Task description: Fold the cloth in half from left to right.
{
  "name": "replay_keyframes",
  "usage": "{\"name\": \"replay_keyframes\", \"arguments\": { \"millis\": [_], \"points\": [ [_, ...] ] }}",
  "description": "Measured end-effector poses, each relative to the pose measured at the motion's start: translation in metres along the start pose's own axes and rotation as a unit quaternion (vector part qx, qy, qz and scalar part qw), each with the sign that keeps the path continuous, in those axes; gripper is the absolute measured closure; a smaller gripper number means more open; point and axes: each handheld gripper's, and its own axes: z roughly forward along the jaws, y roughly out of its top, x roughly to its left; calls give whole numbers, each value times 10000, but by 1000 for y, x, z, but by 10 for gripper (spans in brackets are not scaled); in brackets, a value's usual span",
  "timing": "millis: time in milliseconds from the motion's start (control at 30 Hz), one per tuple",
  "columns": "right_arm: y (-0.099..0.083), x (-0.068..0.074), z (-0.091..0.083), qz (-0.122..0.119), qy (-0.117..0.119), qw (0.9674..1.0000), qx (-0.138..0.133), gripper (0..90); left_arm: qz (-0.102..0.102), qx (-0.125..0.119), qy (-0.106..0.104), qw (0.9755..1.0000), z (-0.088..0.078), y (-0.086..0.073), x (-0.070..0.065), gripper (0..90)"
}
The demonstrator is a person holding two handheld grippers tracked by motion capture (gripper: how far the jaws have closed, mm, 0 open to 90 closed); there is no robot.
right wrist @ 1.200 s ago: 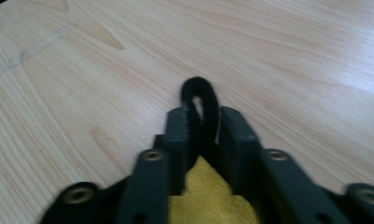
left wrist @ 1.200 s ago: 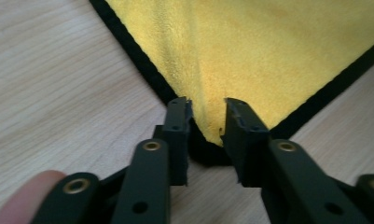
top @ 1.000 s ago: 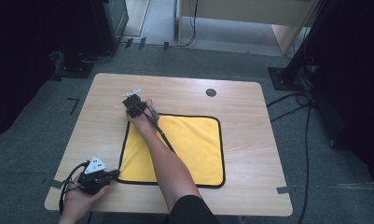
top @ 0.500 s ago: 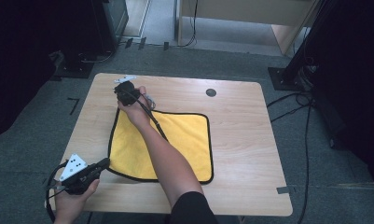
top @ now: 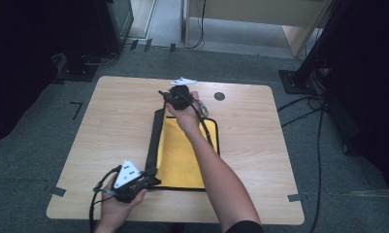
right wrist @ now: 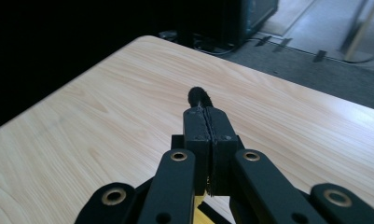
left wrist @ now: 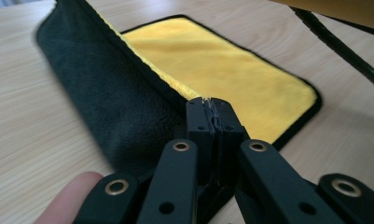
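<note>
The left tool is clamped on a corner of the cloth, its jaws pressed together with a sliver of yellow pile and black hem showing between the tips. The right tool is clamped the same way on another corner; a tuft of black fabric pokes out past its closed tips.

In the high view the left tool sits near the worktop's near edge, and the right tool is held toward the far edge, close to the dark round plug. Between them the cloth's left side is lifted and turned over, dark underside up, while the yellow face lies flat on the middle of the worktop.

The risks, as I judge them: both grips take only a thin bite of hem, so a quick pull could slip a corner free and let the fold collapse. If the two hands travel unevenly, the lifted edge will land skewed against the far hem. The resting half could also drag along the wood, bunching under the fold. The right tool's trailing cable crosses the cloth and might snag it.
</note>
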Motion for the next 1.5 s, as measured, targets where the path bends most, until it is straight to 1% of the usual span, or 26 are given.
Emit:
{"name": "replay_keyframes", "arguments": {
  "millis": [67, 100, 133, 167, 300, 333, 367, 433, 500, 567, 733, 833, 867, 967, 1000, 1067, 1133, 1167, 1200, 1233, 1300, 1333, 1400, 1433, 1467, 1500],
  "points": [
    [-6, -16, -13, 55, -82, 9999, 22, 888, 61, 124, -139, 9998, 17, 9, -15, 879],
    [-10, -26, -20, 75, -133, 9999, 47, 888, 98, 148, -177, 9997, 23, 11, -20, 879],
    [-13, -32, -24, 87, -167, 9998, 36, 888, 169, 213, -232, 9994, 33, 16, -29, 879],
    [-17, -42, -30, 103, -242, 9996, 65, 888, 232, 266, -274, 9990, 40, 19, -35, 879],
    [-36, -69, -44, 312, -428, 9985, 114, 888, 381, 388, -454, 9975, 64, 27, -55, 879],
    [-43, -77, -48, 380, -482, 9980, 132, 888, 404, 406, -480, 9972, 68, 28, -58, 879],
    [-46, -82, -51, 393, -508, 9978, 140, 888, 430, 458, -502, 9968, 73, 29, -61, 879],
    [-55, -95, -57, 521, -582, 9968, 170, 888, 435, 533, -541, 9962, 82, 28, -66, 878],
    [-63, -105, -61, 624, -649, 9958, 177, 888, 383, 591, -579, 9958, 90, 27, -69, 878],
    [-70, -112, -63, 671, -704, 9950, 228, 888, 337, 630, -619, 9955, 96, 26, -71, 879],
    [-84, -122, -63, 683, -815, 9939, 297, 889, 282, 697, -686, 9948, 111, 24, -80, 878],
    [-88, -127, -63, 733, -864, 9930, 322, 889, 322, 710, -711, 9944, 119, 24, -85, 877],
    [-90, -128, -63, 769, -889, 9925, 331, 889, 310, 689, -712, 9946, 119, 25, -87, 877],
    [-92, -130, -65, 790, -892, 9924, 300, 888, 319, 623, -683, 9952, 119, 26, -90, 877],
    [-92, -130, -65, 782, -885, 9926, 294, 888, 303, 575, -651, 9958, 118, 27, -91, 877],
    [-91, -130, -67, 763, -881, 9929, 239, 888, 287, 453, -613, 9967, 115, 29, -92, 877],
    [-88, -130, -70, 812, -869, 9927, 175, 888, 267, 383, -593, 9971, 115, 31, -93, 877],
    [-88, -130, -72, 808, -857, 9930, 108, 888, 288, 343, -580, 9973, 115, 31, -94, 877],
    [-87, -130, -73, 822, -869, 9928, 58, 888, 332, 347, -568, 9972, 117, 32, -96, 877],
    [-86, -130, -74, 805, -880, 9929, 49, 888, 331, 376, -579, 9971, 120, 33, -97, 877],
    [-88, -132, -74, 821, -977, 9918, 92, 887, 322, 446, -640, 9964, 128, 31, -99, 872],
    [-89, -133, -74, 858, -985, 9914, 105, 884, 297, 588, -727, 9952, 135, 28, -100, 866],
    [-92, -138, -73, 1006, -1074, 9889, 215, 860, 204, 722, -838, 9937, 140, 25, -100, 807],
    [-94, -141, -73, 1061, -1156, 9873, 236, 804, 227, 732, -861, 9933, 139, 24, -101, 766],
    [-96, -143, -73, 1172, -1175, 9858, 262, 747, 226, 678, -875, 9936, 137, 24, -102, 717],
    [-97, -146, -74, 1245, -1156, 9851, 256, 706, 225, 632, -835, 9942, 134, 25, -103, 654]
  ]
}}
